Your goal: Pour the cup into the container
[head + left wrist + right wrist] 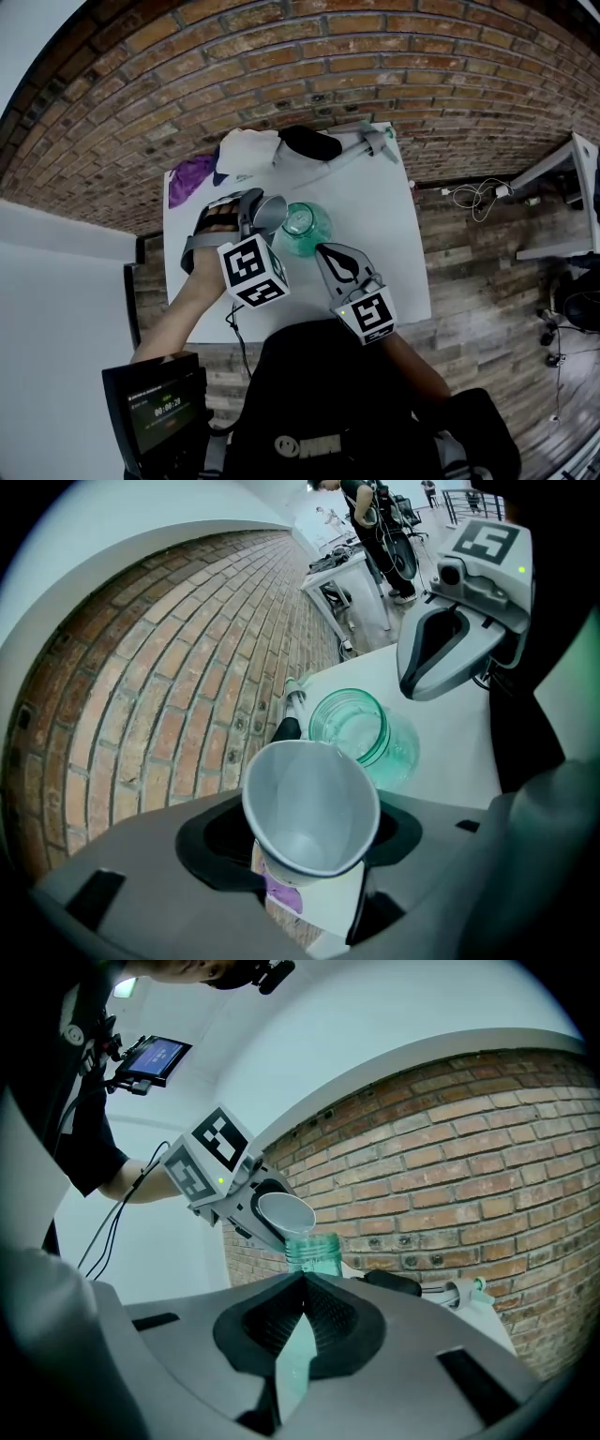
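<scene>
Left gripper view: grips the cup (309, 803) in the left tongs (306, 834), mouth tipped toward the container (361, 728) just ahead; right tongs (412, 682) shut, empty, beyond.

Soft even daylight, sharp focus, fisheye-bent edges.

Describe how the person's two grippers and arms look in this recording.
The left gripper and right gripper both have grey plastic bodies with black-padded jaws. Each carries a white cube printed with black square markers, and a small green light. A thin black cable trails from the left one. The person wears a black short-sleeved top.
</scene>
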A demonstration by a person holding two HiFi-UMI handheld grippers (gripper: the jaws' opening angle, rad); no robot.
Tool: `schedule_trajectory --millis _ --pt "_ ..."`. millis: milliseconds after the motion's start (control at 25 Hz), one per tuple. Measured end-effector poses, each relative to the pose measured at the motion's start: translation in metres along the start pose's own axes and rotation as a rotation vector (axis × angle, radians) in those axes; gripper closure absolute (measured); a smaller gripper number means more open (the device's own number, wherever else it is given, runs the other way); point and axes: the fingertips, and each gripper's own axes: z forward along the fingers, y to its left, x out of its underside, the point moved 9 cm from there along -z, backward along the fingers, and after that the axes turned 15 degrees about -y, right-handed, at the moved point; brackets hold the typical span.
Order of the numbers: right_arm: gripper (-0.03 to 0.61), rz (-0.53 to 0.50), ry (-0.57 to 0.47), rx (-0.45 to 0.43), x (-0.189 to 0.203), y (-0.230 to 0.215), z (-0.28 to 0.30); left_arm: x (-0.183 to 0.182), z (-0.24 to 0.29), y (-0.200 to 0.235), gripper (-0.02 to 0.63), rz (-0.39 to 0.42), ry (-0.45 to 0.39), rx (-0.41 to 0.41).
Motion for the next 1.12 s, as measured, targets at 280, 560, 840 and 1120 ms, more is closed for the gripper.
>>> schedule_trajectory --millis 280,560,840,1120 --pt "0.575 -0.001 -0.002 -0.003 -0.0003 -0.0003 -0.0007 -0.0005 0.0012 -0.0006 0.324 -0.005 0.005 -0.002" --pt "0.575 0.002 -0.004 -0.011 0.0006 0.0000 -0.0010 -0.0018 0.0018 -0.0022 0.324 0.015 0.008 -0.012" --pt "0.575 0.004 -0.005 -0.012 -0.0003 -0.0004 -0.0016 -0.0050 0.0018 -0.0021 0.324 0.047 0.015 -0.010" --pt "0.575 0.002 -0.002 -0.009 -0.0002 -0.0003 -0.0015 -0.0064 0.0023 -0.0029 0.324 0.084 0.029 -0.013"
